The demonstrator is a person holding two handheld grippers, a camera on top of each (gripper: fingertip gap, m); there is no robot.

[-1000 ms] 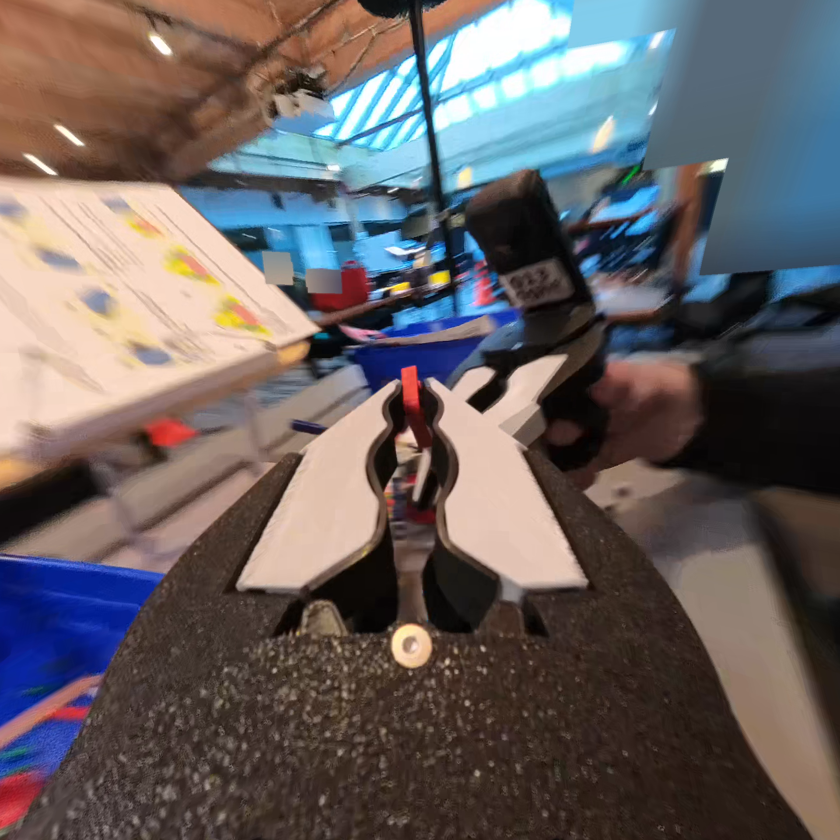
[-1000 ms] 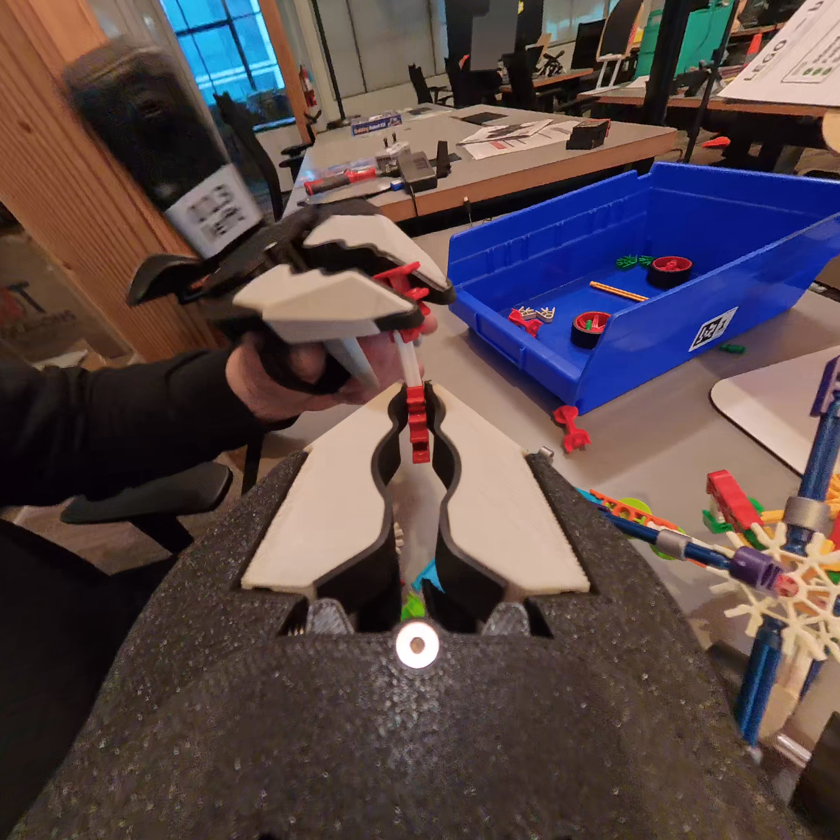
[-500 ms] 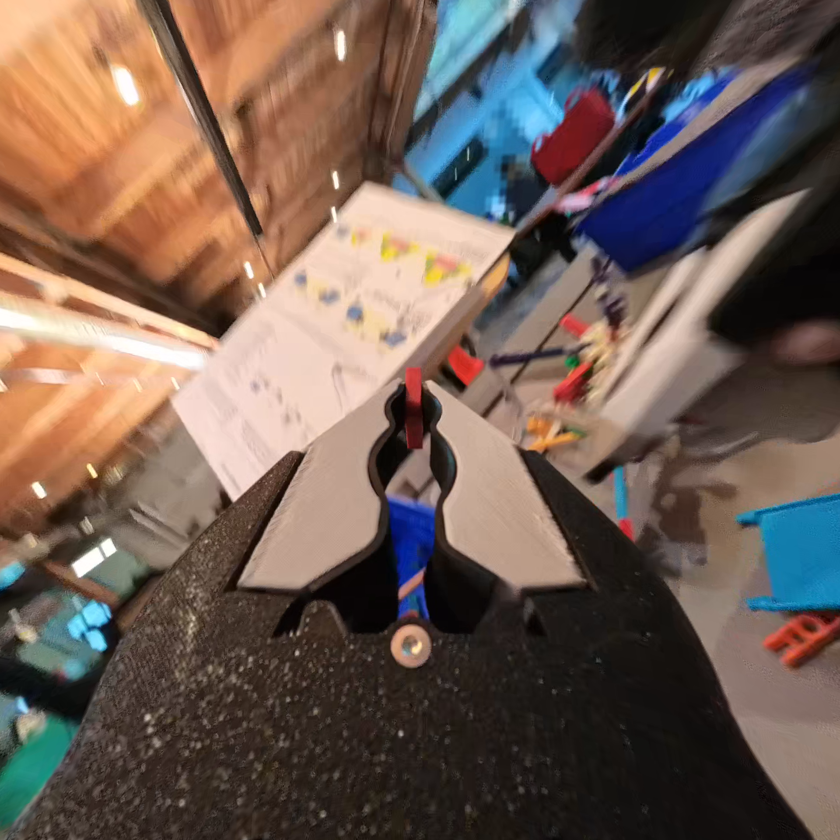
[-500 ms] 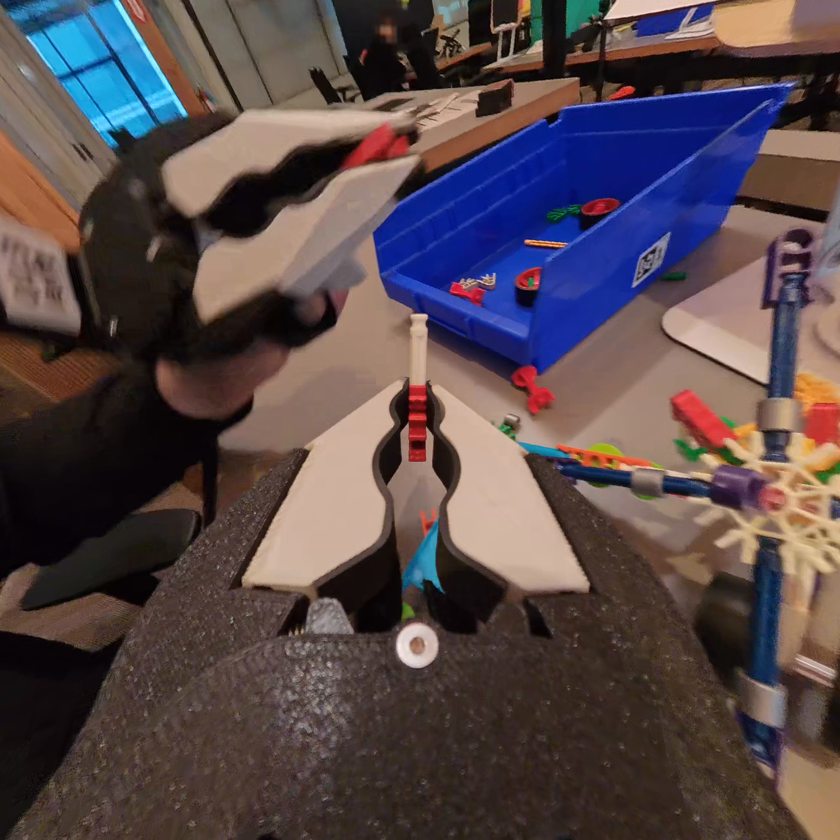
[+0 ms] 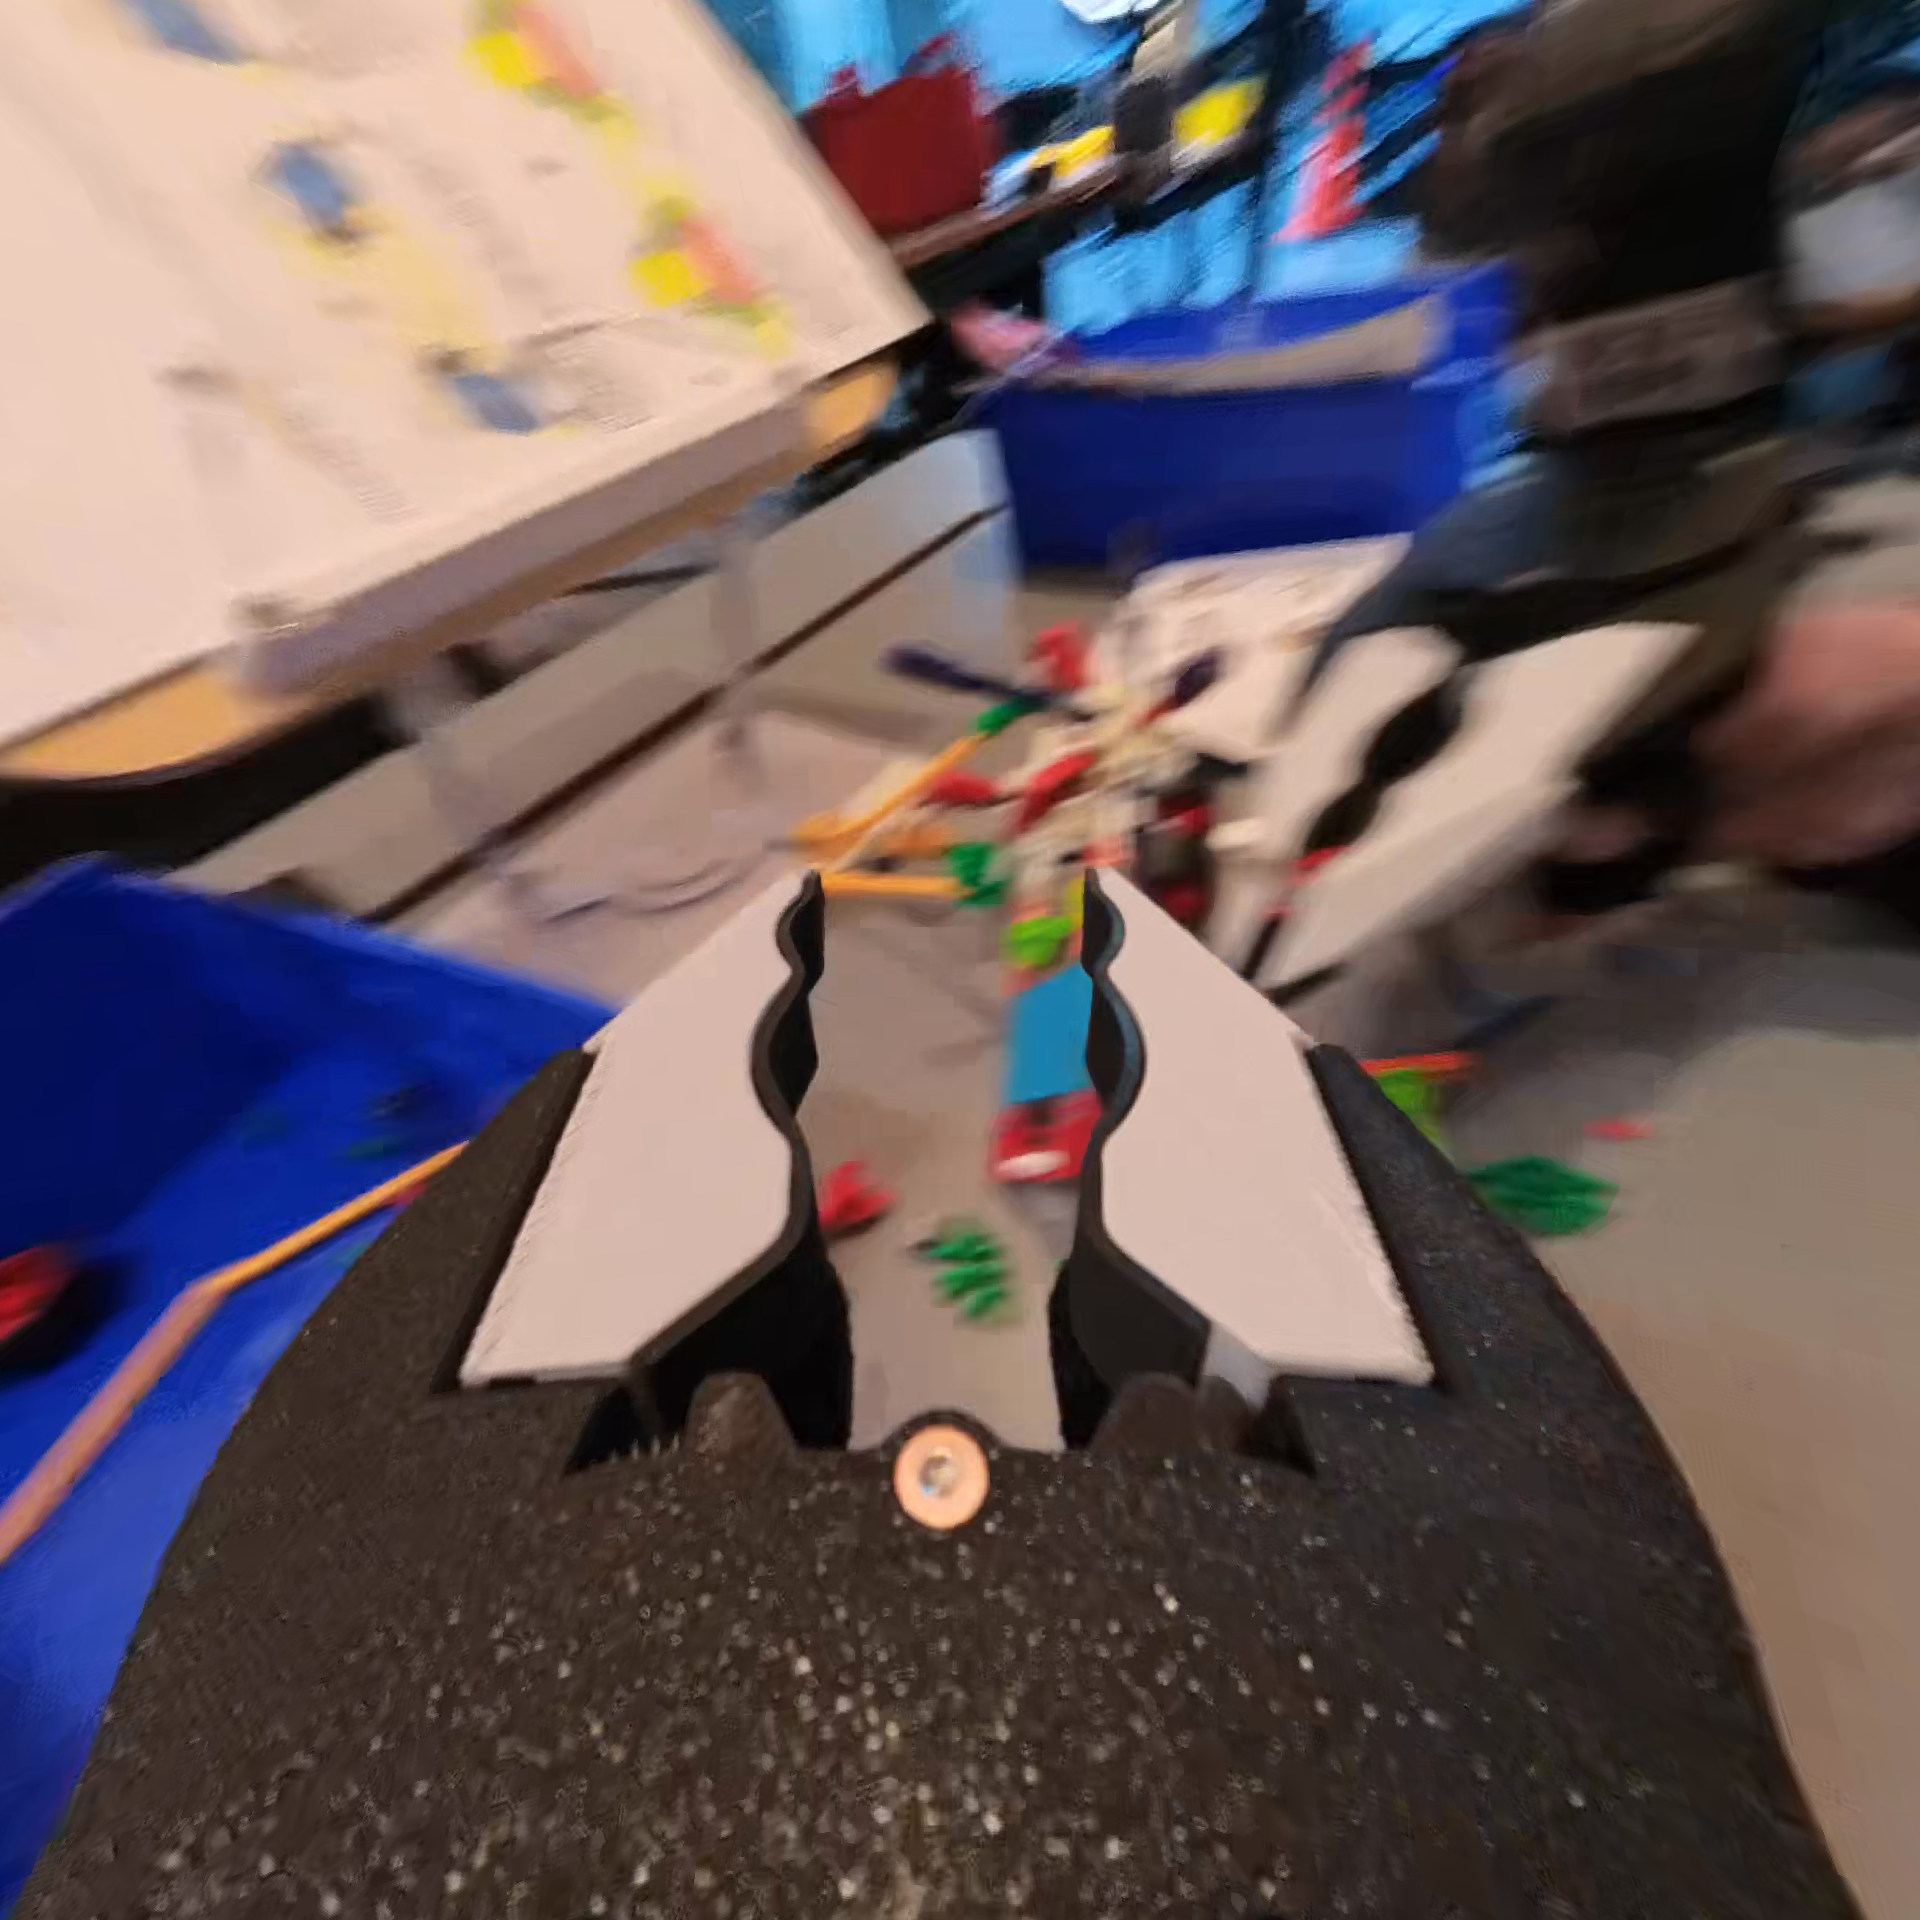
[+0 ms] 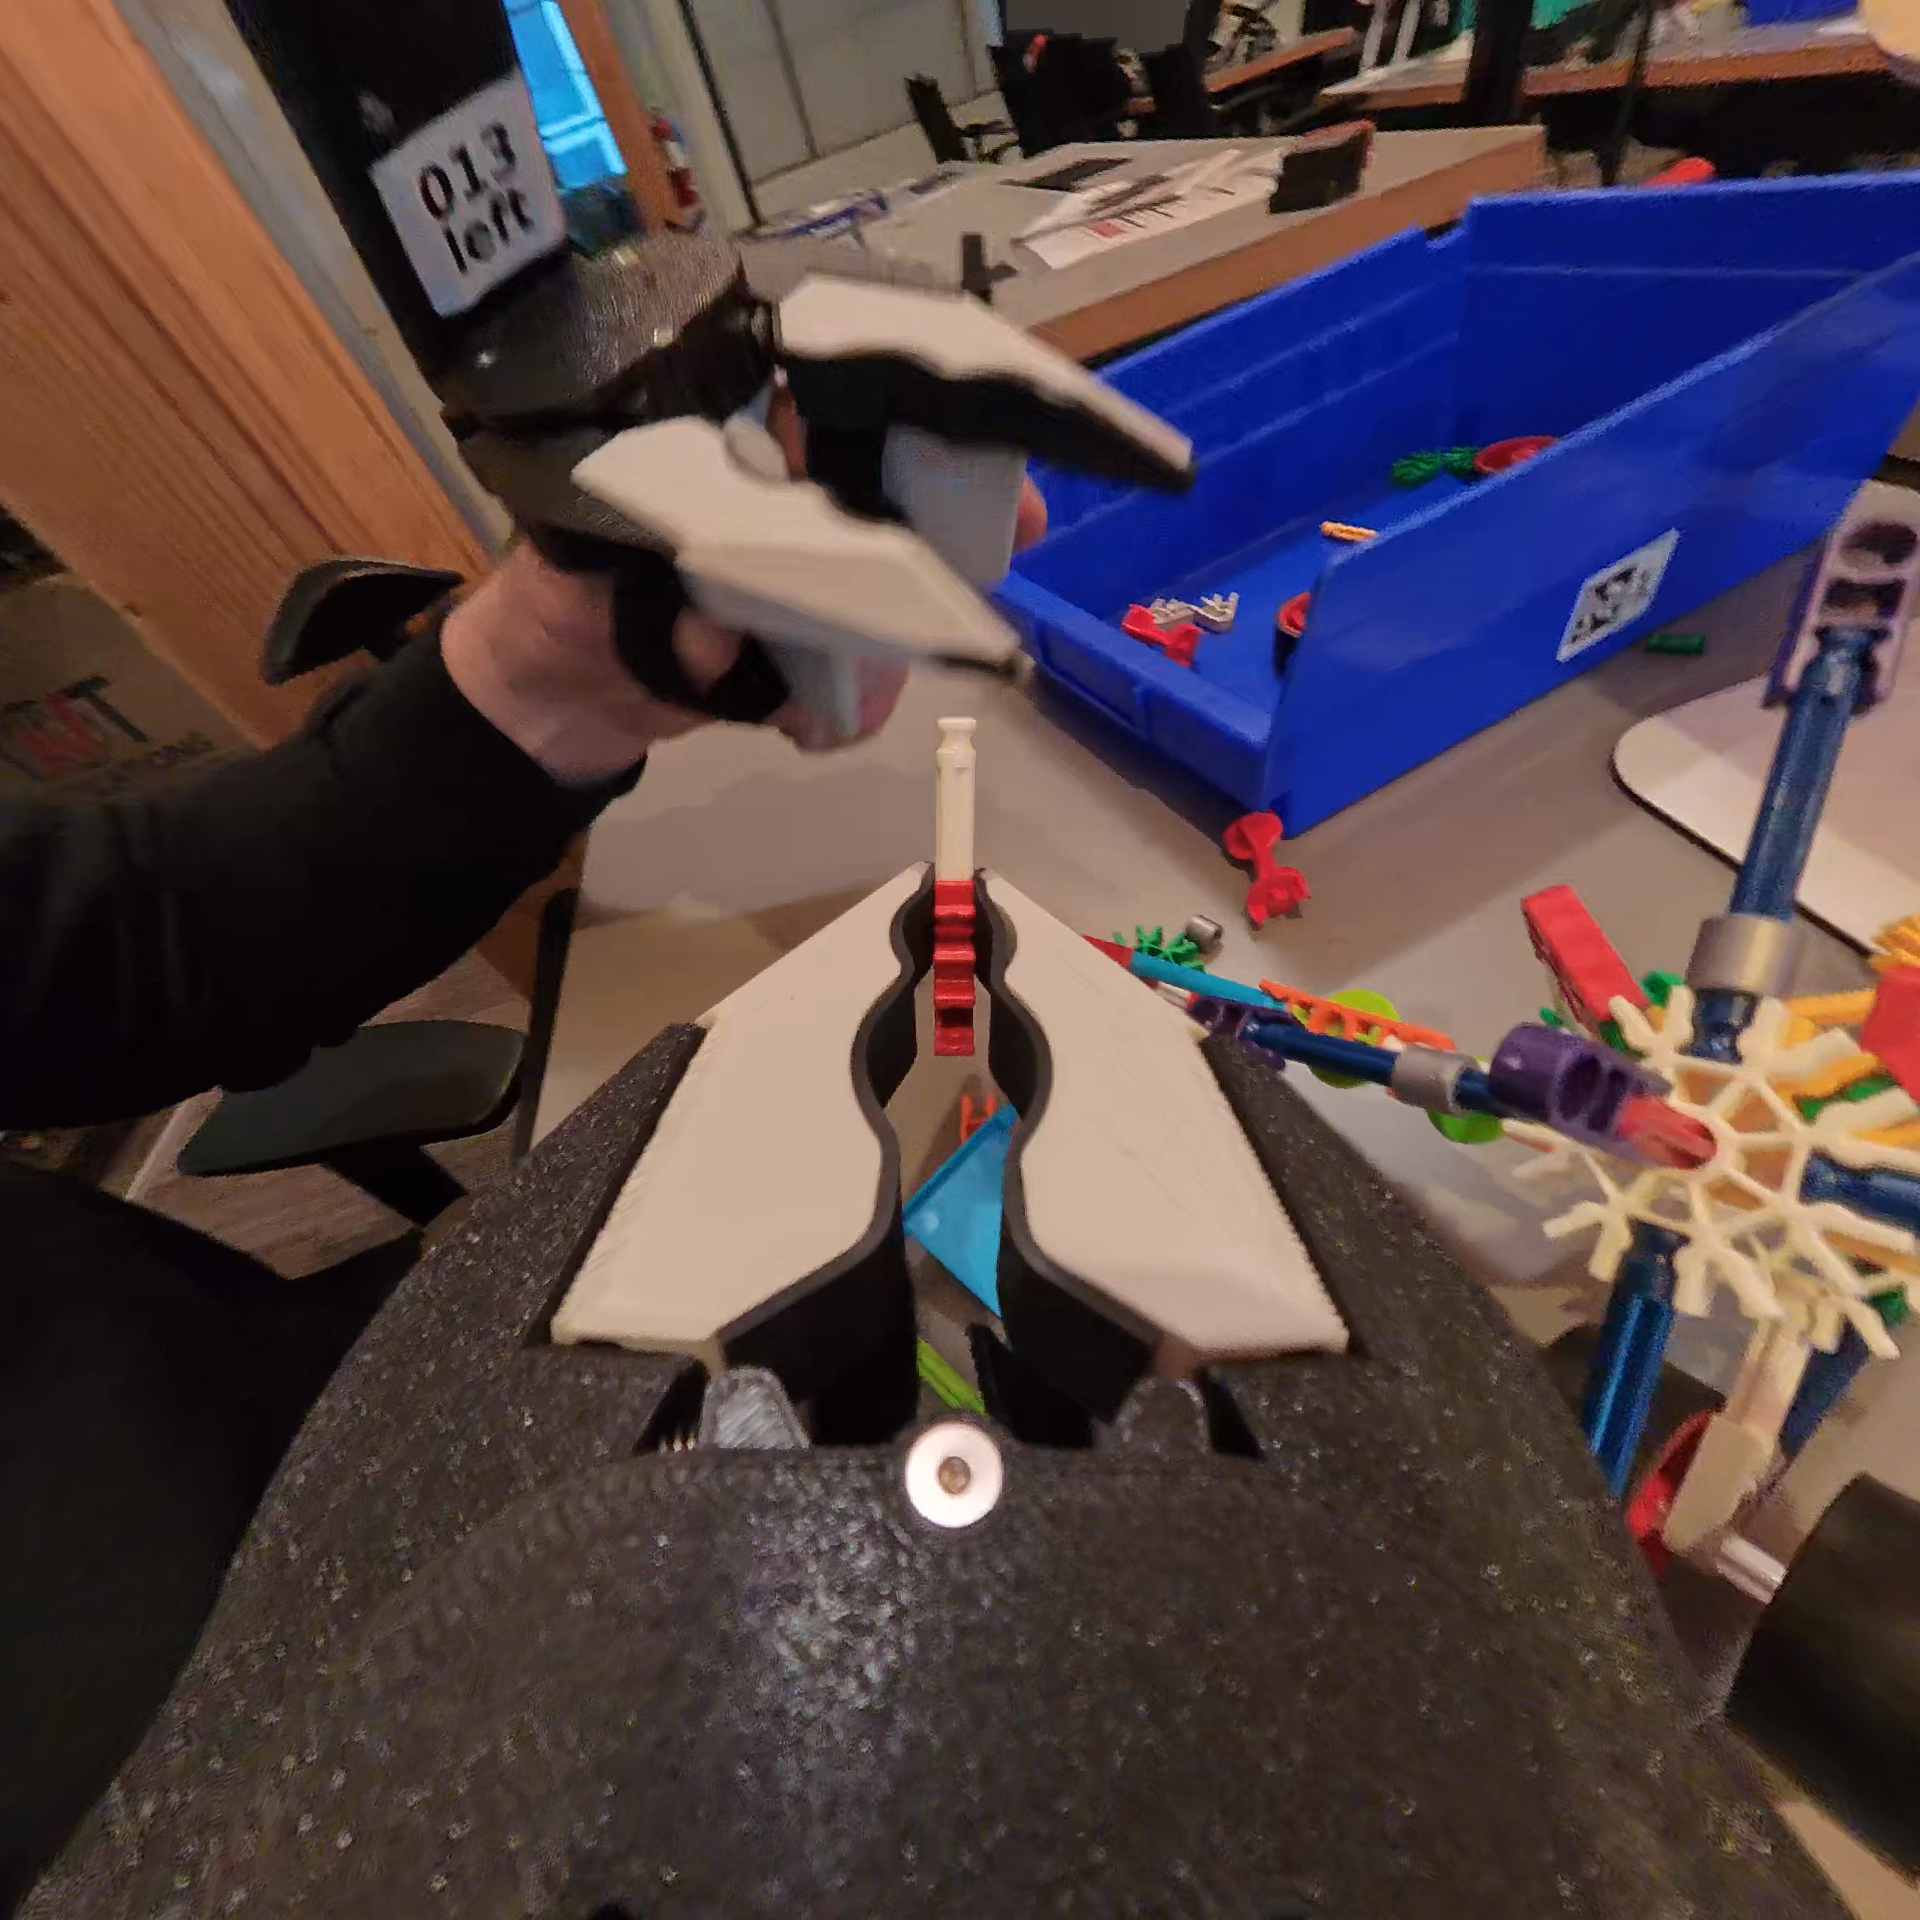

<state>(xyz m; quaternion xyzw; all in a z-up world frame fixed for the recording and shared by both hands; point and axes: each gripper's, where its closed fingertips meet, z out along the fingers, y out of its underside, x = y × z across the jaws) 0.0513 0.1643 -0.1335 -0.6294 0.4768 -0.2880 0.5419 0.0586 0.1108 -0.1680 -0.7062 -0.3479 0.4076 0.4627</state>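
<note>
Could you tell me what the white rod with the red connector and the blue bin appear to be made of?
The white rod and red connector, clamped in the right hand-held gripper, look like moulded plastic: matte, with crisp ridges. The blue bin seems to be glossy rigid plastic, judging by its smooth walls and soft highlights.

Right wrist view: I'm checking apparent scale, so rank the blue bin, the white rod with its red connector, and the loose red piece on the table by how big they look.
1. blue bin
2. white rod with its red connector, held in the right tongs, enlarged by nearness
3. loose red piece
</note>
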